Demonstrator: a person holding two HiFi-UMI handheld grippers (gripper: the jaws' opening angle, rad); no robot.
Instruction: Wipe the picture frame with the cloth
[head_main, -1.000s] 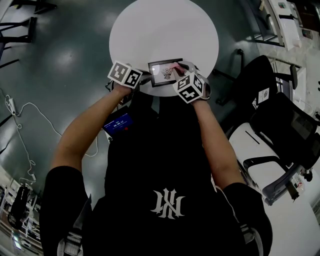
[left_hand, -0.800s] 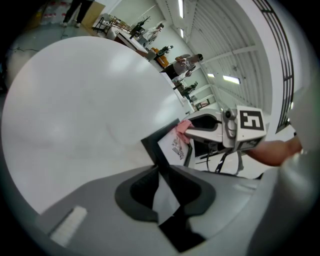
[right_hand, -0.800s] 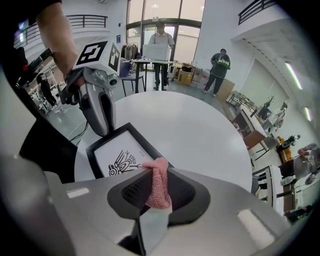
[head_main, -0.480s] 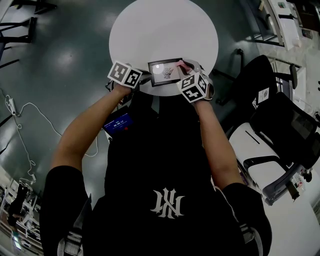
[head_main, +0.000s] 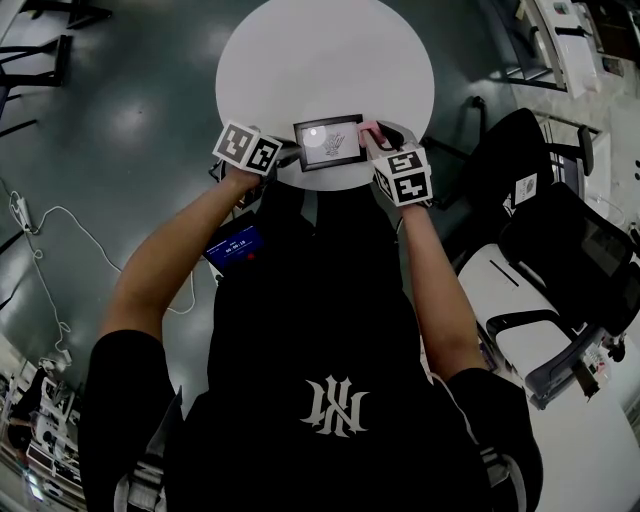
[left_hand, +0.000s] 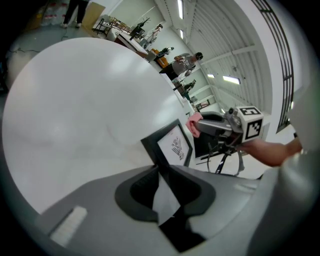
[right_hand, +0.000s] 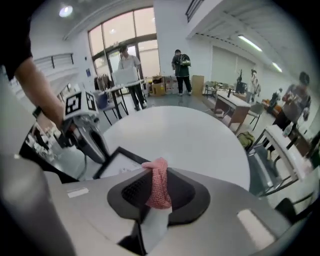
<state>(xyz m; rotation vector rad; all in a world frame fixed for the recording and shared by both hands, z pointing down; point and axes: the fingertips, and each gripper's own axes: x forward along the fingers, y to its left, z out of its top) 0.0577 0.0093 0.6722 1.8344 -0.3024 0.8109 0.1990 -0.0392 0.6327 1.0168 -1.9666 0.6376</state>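
Observation:
A black picture frame (head_main: 328, 143) with a small drawing lies near the front edge of the round white table (head_main: 320, 50). My left gripper (head_main: 291, 151) is shut on the frame's left edge. In the left gripper view the frame (left_hand: 172, 145) rises tilted out of the jaws. My right gripper (head_main: 371, 136) is shut on a pink cloth (head_main: 367, 128) and sits at the frame's right edge. In the right gripper view the cloth (right_hand: 158, 182) is bunched between the jaws, just right of the frame (right_hand: 117, 162). I cannot tell whether cloth and frame touch.
Black office chairs (head_main: 560, 230) and a white desk (head_main: 590, 440) stand to the right. Cables (head_main: 40, 250) trail over the floor at left. A device with a blue screen (head_main: 236, 247) is below the table edge. Several people stand far off in the hall.
My right gripper has slid to the right with the cloth, from over the drawing to the frame's right edge, and has rolled. The left gripper and the frame have stayed put.

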